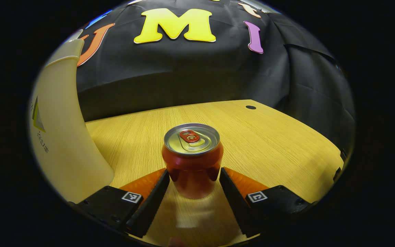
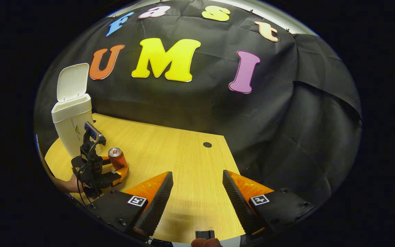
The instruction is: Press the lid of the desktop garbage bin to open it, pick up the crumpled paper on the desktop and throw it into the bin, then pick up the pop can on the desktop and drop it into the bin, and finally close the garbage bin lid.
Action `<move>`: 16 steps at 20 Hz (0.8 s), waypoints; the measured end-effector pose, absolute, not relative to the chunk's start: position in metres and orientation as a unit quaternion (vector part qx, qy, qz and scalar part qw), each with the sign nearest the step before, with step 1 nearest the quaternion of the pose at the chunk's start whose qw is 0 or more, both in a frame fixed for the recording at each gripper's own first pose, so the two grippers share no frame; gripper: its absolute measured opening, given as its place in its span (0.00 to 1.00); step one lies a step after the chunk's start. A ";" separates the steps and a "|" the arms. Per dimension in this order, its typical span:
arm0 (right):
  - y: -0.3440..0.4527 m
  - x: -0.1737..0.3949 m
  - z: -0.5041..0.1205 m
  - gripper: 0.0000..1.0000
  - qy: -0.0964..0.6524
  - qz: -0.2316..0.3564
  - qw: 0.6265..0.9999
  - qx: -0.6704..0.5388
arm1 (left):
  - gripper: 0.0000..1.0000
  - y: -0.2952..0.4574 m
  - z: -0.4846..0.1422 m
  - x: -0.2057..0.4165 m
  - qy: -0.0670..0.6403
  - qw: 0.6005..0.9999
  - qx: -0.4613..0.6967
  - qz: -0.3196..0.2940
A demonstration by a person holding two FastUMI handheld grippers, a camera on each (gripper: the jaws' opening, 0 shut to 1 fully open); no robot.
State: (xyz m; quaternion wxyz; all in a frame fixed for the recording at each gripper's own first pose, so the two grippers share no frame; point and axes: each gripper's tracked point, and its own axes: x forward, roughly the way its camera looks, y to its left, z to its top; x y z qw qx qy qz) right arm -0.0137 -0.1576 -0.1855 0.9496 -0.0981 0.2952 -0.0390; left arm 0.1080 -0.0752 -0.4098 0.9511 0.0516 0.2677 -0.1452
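Bin point(image 2: 71, 128) lid point(image 2: 72, 81) stands up and open, so the press step looks done. No crumpled paper on the desk point(image 2: 183, 154); probably already in the bin, but the inside is hidden, so can't confirm.

Can point(image 1: 192, 160) is the current step. It stands upright on the desk, between the fingers of the left gripper point(image 1: 194, 187). Jaws are set about can-width, fingertips at or very near the can's sides; whether both actually press is unclear at this angle, and the can has not left the desk. Bin wall is just to the left of this gripper, close by.

Right gripper point(image 2: 197, 192) is wide open, holds nothing, bare desk between its fingers; the can and bin are well off to its left.

Left: grip and lift the can, drop it in the bin, close the lid.
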 end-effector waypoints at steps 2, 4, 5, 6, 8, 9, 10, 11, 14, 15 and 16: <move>-0.157 -0.012 -0.185 0.93 0.294 -0.038 0.950 -0.098 | 0.87 -0.076 -0.410 0.109 0.269 0.951 0.051 -0.143; -0.157 -0.011 -0.182 0.93 0.292 -0.037 0.951 -0.098 | 0.86 -0.074 -0.406 0.107 0.268 0.952 0.052 -0.139; -0.157 -0.010 -0.180 0.93 0.290 -0.036 0.951 -0.098 | 0.86 -0.075 -0.400 0.106 0.262 0.954 0.050 -0.139; -0.156 -0.010 -0.179 0.93 0.288 -0.034 0.952 -0.096 | 0.86 -0.076 -0.392 0.106 0.257 0.955 0.048 -0.139; -0.155 -0.010 -0.177 0.93 0.285 -0.033 0.954 -0.088 | 0.86 -0.079 -0.367 0.107 0.246 0.958 0.034 -0.140; -0.154 -0.009 -0.176 0.93 0.282 -0.034 0.955 -0.084 | 0.85 -0.082 -0.351 0.108 0.239 0.960 0.024 -0.141; -0.152 -0.008 -0.174 0.93 0.278 -0.033 0.957 -0.079 | 0.85 -0.084 -0.334 0.106 0.231 0.963 0.016 -0.140; -0.149 -0.007 -0.172 0.93 0.273 -0.032 0.958 -0.076 | 0.86 -0.085 -0.314 0.106 0.220 0.965 0.010 -0.139; -0.137 -0.005 -0.162 0.93 0.255 -0.024 0.965 -0.064 | 0.85 -0.081 -0.252 0.108 0.189 0.973 0.006 -0.132; -0.133 -0.005 -0.158 0.93 0.248 -0.021 0.967 -0.062 | 0.85 -0.078 -0.231 0.110 0.178 0.976 0.007 -0.127; -0.129 -0.005 -0.154 0.94 0.240 -0.018 0.969 -0.059 | 0.85 -0.072 -0.210 0.111 0.166 0.978 0.005 -0.122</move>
